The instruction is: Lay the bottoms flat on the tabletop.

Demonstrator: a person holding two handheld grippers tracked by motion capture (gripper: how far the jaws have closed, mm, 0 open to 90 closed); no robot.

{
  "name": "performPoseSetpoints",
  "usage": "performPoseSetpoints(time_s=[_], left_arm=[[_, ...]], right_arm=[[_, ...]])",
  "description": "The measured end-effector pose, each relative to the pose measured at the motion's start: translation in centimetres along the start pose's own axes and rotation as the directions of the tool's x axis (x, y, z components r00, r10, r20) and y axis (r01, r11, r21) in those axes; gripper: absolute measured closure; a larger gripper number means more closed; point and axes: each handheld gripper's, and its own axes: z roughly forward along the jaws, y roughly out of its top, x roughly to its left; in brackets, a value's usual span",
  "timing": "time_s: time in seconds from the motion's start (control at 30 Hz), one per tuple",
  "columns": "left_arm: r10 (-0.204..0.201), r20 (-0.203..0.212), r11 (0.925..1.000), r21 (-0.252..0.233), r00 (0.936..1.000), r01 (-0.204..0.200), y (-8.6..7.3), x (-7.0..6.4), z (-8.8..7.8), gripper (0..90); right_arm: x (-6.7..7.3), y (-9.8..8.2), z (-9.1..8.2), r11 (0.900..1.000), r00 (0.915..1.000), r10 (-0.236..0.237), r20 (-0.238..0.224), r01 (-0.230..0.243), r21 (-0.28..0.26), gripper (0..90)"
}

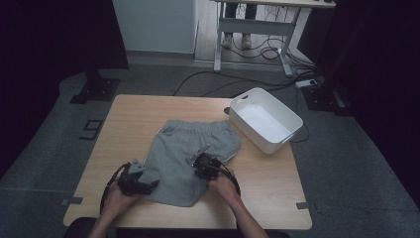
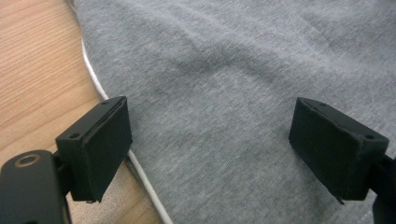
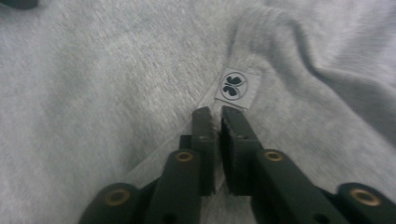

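Forearms are entering from the counter's [image 1: 277, 183] near edge. Grey shorts [image 1: 190, 158] are lying flat at mid-counter. Left tool [image 2: 210, 144] is resting released over the hem; right tool [image 3: 217, 122] is pinching fabric beside the butterfly label [image 3: 235, 87]. Folding appears to be starting; next, lift without slipping.

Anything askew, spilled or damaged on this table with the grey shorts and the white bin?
Nothing spilled or damaged. The grey shorts lie slightly crooked and rumpled, with one leg folded over near the right gripper. The white bin sits at an angle at the table's right edge, slightly overhanging. The left gripper hovers open at the shorts' left hem.
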Motion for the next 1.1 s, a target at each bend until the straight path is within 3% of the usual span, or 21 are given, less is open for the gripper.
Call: performPoseSetpoints(time_s=[0.1,0.17,0.23,0.33,0.37,0.47,0.63,0.67,0.77,0.8,0.83,1.03,1.1], left_arm=[[0.001,0.001,1.0,0.001,1.0,-0.001,0.0,0.0,0.0,12.3],[0.001,0.001,1.0,0.001,1.0,-0.001,0.0,0.0,0.0,12.3],[0.001,0.001,1.0,0.001,1.0,-0.001,0.0,0.0,0.0,12.3],[0.0,0.0,1.0,0.0,1.0,0.0,0.0,0.0,0.0,12.3],[0.0,0.0,1.0,0.0,1.0,0.0,0.0,0.0,0.0,12.4],[0.0,0.0,1.0,0.0,1.0,0.0,0.0,0.0,0.0,12.3],[0.0,0.0,1.0,0.0,1.0,0.0,0.0,0.0,0.0,12.4],[0.0,0.001,1.0,0.0,1.0,0.0,0.0,0.0,0.0,12.4],[-0.001,0.001,1.0,-0.001,1.0,0.001,0.0,0.0,0.0,12.8],[0.0,0.001,1.0,-0.002,1.0,0.0,0.0,0.1,0.0,12.8],[0.0,0.0,1.0,-0.003,1.0,0.0,0.0,0.1,0.0,13.2],[-0.003,0.003,1.0,-0.009,1.0,0.003,-0.1,0.2,-0.1,15.1],[-0.002,0.002,1.0,-0.009,1.0,0.002,-0.1,0.3,-0.2,16.5]], right_arm=[[-0.1,-0.7,-1.7,0.999,0.9997,0.02,0.017,-0.019,-0.038,85.5],[-0.4,-1.8,-3.7,0.997,0.9988,0.04,0.027,-0.037,-0.074,85.6],[-0.5,-2.3,-4.4,0.995,0.9981,0.049,0.037,-0.046,-0.086,85.6],[-1.2,-3.9,-6.6,0.991,0.9949,0.08,0.062,-0.073,-0.11,85.6],[-1.9,-5.6,-8.3,0.987,0.9905,0.107,0.086,-0.096,-0.125,85.6],[-2.6,-7.2,-9.5,0.983,0.985,0.135,0.107,-0.12,-0.139,85.6],[-4.2,-12.0,-11.7,0.964,0.9594,0.244,0.141,-0.224,-0.146,85.9],[-4.5,-13.5,-12.3,0.956,0.9494,0.275,0.152,-0.253,-0.149,86.1],[-4.7,-15.4,-13.0,0.948,0.9331,0.309,0.185,-0.285,-0.145,86.3],[-4.7,-15.4,-13.0,0.948,0.9331,0.309,0.185,-0.285,-0.145,86.3],[-4.9,-16.0,-13.1,0.947,0.927,0.315,0.204,-0.291,-0.139,86.3],[-6.9,-19.9,-13.1,0.922,0.8722,0.387,0.299,-0.37,-0.112,86.5],[-7.4,-21.0,-12.8,0.908,0.8637,0.418,0.282,-0.401,-0.116,86.4]])
